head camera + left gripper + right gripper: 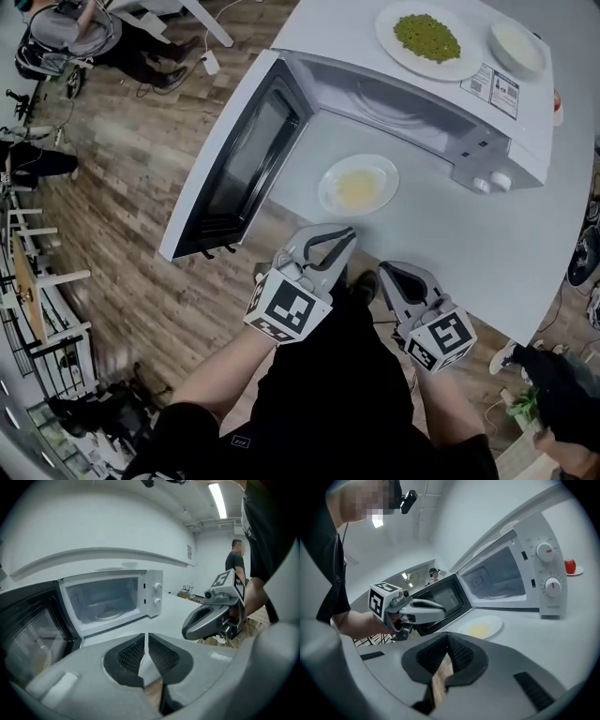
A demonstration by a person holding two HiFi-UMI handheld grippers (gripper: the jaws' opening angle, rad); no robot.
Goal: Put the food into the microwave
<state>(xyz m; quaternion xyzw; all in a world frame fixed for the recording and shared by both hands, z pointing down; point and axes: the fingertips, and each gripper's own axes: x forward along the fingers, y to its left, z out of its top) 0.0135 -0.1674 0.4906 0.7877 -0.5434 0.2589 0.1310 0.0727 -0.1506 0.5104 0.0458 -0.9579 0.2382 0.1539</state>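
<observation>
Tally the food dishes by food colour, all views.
plate of yellow food: 1
plate of green food: 1
bowl of white food: 1
saucer with red food: 1
Total: 4

Left gripper (345,234) and right gripper (387,272), fingers together, empty.

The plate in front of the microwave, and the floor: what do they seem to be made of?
Plate: probably glazed ceramic, possibly melamine; it is white and smooth with a soft sheen. Floor: wood or wood-look laminate; brown and grey planks with grain and visible seams, and a matte surface.
</observation>
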